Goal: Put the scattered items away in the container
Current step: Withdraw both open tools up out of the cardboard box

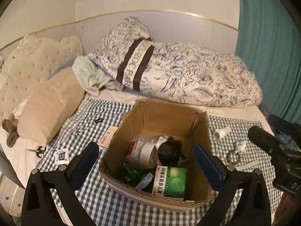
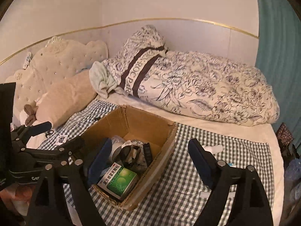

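Right now your cardboard box [image 1: 165, 116] sits open on the checked cloth [image 1: 97, 203] spread over the bed, already holding a green medicine carton [image 1: 172, 181] against its near wall, a roll of grey tape [image 1: 145, 151], something black and crumpled [image 1: 169, 149] and a small blue packet [image 1: 145, 181]. Your left gripper [image 1: 146, 162] hangs over the box with its jaws spread wide and nothing between them. Your right gripper [image 2: 148, 162] is just as wide apart and empty, one finger above the box's near corner, the other over the cloth.

Left of the box lie a flat orange-and-white pack [image 1: 109, 134] touching its wall, a black hair tie [image 1: 98, 120], a small printed sachet [image 1: 61, 156] and scissors [image 1: 38, 150]. Right of it are a white bottle [image 1: 222, 131] on its side and a ring-shaped trinket [image 1: 234, 157]. Behind, a floral quilt [image 1: 188, 77] is bundled against the wall, with a beige pillow [image 1: 50, 111] beside it.
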